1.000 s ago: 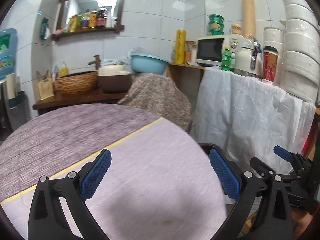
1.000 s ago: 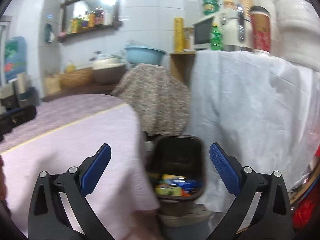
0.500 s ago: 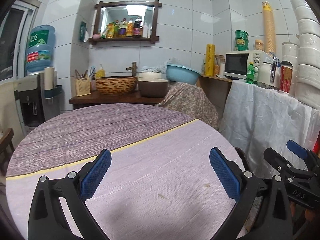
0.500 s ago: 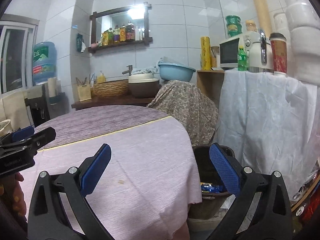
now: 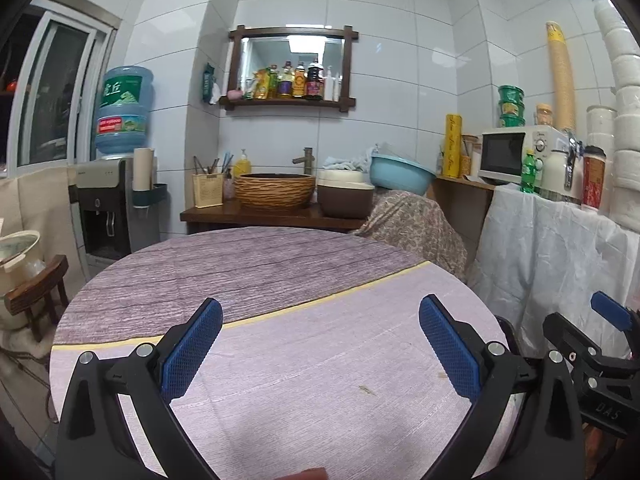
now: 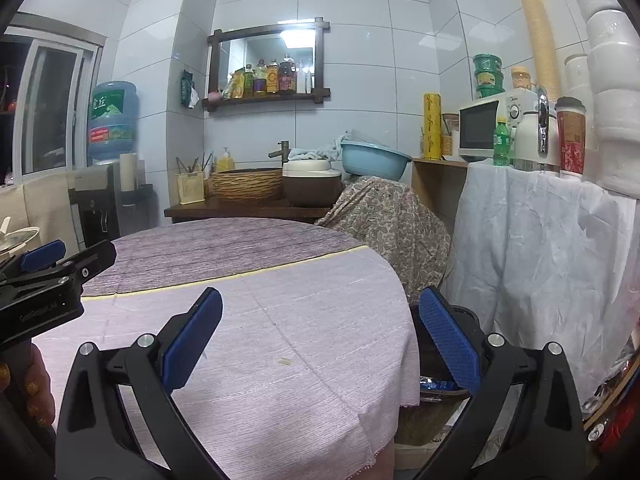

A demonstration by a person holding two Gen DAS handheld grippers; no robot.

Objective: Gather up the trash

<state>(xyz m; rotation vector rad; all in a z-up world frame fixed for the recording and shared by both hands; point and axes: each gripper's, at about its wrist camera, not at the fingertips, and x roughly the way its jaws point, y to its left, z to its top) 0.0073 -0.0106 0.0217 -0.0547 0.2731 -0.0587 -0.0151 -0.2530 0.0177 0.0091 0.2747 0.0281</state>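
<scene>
My left gripper [image 5: 320, 344] hangs open over the round table [image 5: 280, 264] with nothing between its blue pads. My right gripper [image 6: 320, 340] is open too, over the table's right edge [image 6: 392, 280]. Each gripper shows in the other's view: the right gripper [image 5: 592, 344] at the far right, the left gripper [image 6: 48, 272] at the far left, held by a hand [image 6: 36, 392]. A dark trash bin [image 6: 436, 392] stands on the floor right of the table, with colourful wrappers [image 6: 434, 384] inside. Only tiny crumbs [image 5: 366, 390] lie on the cloth.
A white-draped counter [image 6: 540, 248] with a microwave [image 6: 492, 128], bottle and cups stands at the right. Behind the table, a wooden counter [image 5: 256, 212] carries a basket, bowls and a blue basin. A water dispenser [image 5: 108, 200] and a chair [image 5: 36, 292] stand at the left.
Both grippers have pulled up and back from the bin, so both views swung left onto the table top. Both stayed open throughout.
</scene>
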